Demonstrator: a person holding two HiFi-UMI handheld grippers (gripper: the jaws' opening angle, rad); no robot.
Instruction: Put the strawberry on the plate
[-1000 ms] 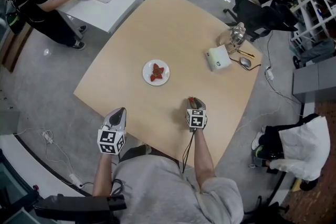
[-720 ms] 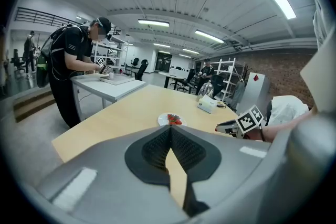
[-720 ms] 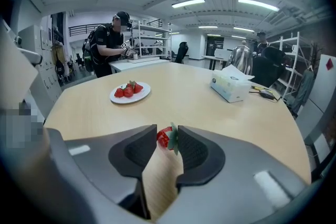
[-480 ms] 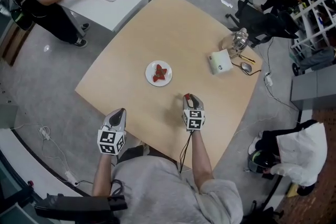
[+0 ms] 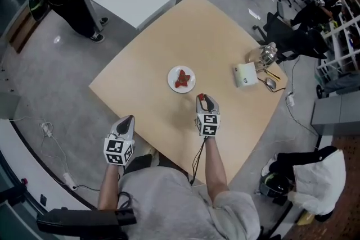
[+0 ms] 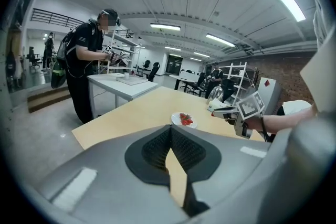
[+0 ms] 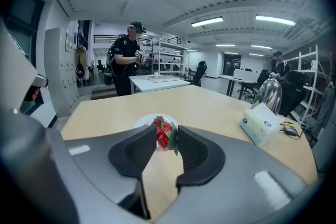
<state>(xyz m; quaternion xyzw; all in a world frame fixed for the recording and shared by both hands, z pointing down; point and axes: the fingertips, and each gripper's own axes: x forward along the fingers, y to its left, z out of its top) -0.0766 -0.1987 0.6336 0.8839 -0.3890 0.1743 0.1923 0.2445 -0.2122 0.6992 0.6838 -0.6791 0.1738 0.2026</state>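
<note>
Wooden table point(image 5: 185, 25): strawberry point(image 7: 164, 135) half hidden between right hand-held gripper point(image 7: 167, 134) jaws.

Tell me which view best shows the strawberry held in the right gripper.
The right gripper view: the strawberry sits large, clamped in the right gripper. The head view shows only a red speck at the jaw tips; in the left gripper view it cannot be made out.

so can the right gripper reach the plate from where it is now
Probably yes. The right gripper, fingers shut on a strawberry, points straight at the plate, and only bare table lies between them. The tissue box stands off to its right.
</note>
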